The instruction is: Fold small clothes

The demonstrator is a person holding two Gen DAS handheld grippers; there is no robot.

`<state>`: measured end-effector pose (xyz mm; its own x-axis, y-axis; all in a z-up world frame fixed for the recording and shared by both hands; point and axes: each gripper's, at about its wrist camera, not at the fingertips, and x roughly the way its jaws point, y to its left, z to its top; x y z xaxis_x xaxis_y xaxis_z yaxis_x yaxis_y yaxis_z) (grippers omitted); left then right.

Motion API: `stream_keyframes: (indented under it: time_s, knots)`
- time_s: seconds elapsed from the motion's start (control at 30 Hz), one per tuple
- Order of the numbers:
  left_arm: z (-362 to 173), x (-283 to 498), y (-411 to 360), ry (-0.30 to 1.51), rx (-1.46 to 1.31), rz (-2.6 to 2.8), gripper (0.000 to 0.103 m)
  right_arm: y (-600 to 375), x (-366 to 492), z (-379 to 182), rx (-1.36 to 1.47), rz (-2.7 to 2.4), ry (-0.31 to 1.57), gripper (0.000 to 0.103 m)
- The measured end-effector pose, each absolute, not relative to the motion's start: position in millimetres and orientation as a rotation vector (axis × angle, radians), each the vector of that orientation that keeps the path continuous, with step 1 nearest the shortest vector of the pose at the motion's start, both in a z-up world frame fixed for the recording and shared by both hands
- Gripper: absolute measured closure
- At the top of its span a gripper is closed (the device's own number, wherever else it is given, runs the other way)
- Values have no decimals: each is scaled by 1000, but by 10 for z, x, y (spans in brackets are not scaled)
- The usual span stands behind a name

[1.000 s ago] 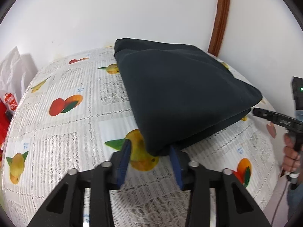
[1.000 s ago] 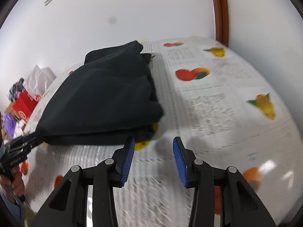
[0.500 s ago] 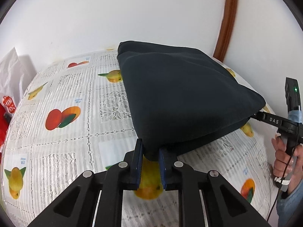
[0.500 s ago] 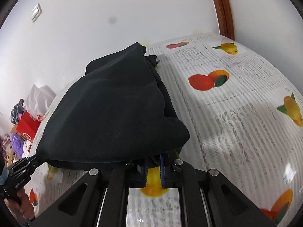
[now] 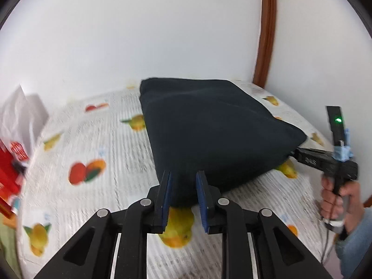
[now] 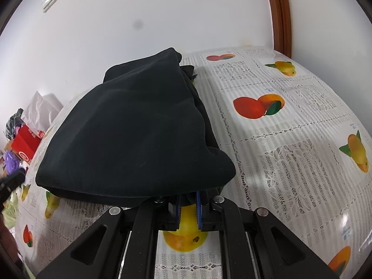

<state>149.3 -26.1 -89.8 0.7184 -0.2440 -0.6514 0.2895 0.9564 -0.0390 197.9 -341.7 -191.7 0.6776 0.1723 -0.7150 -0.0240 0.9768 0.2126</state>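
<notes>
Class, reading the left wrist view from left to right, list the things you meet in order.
Red box → white bag → dark garment → right gripper → hand holding it.

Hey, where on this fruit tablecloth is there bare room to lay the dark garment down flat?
Bare tablecloth lies right of the dark garment, out to the wooden door frame. A second strip runs between the garment and the red box. It is crowded by that box and white bag, and at the near corners, by both hand-held grippers.
</notes>
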Motion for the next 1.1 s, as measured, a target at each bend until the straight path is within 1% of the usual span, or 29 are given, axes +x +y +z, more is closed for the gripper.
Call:
stream_keyframes:
  time_s: [0.23, 0.27, 0.3, 0.33, 0.4, 0.5, 0.6, 0.67, 0.7, 0.77, 0.87, 0.97, 1.03, 1.07, 1.1]
  knots:
    - [-1227, 1754, -193, 852, -56, -272, 82, -3401, 1828, -1769, 102, 68, 839, 92]
    - [-1230, 1721, -181, 846, -53, -272, 79, -3421, 1761, -1713, 88, 56, 829, 91]
    - [-1237, 1706, -177, 850, -46, -266, 77, -3449, 1679, -1644, 79, 50, 810, 86]
    - [-1248, 1692, -172, 860, -43, -258, 73, -3481, 1611, -1581, 74, 48, 796, 85]
    - [-1293, 1662, -142, 893, -69, -260, 73, -3557, 1506, -1456, 83, 57, 768, 78]
    - [-1308, 1581, -115, 914, -89, -258, 73, -3603, 1454, -1290, 115, 55, 709, 70]
    - [-1217, 1456, -89, 907, -115, -263, 73, -3531, 1526, -1240, 133, 90, 662, 67]
    - [-1101, 1340, -63, 886, -118, -251, 73, -3455, 1670, -1356, 128, 121, 693, 67]
    - [-1051, 1281, -48, 875, -117, -247, 71, -3437, 1730, -1427, 123, 111, 720, 67]
    - [-939, 1125, 13, 848, -125, -241, 60, -3438, 1797, -1587, 115, 75, 788, 67]
    - [-809, 921, 93, 811, -131, -226, 52, -3501, 1662, -1627, 136, 42, 824, 67]
    - [-723, 766, 112, 792, -127, -218, 48, -3511, 1361, -1481, 111, 9, 808, 67]
    - [-673, 682, 93, 785, -124, -217, 48, -3494, 1160, -1355, 83, -18, 791, 65]
    - [-631, 618, 69, 776, -121, -224, 46, -3483, 1042, -1278, 72, -37, 785, 63]
    - [-594, 571, 45, 770, -117, -225, 44, -3476, 942, -1212, 69, -50, 781, 57]
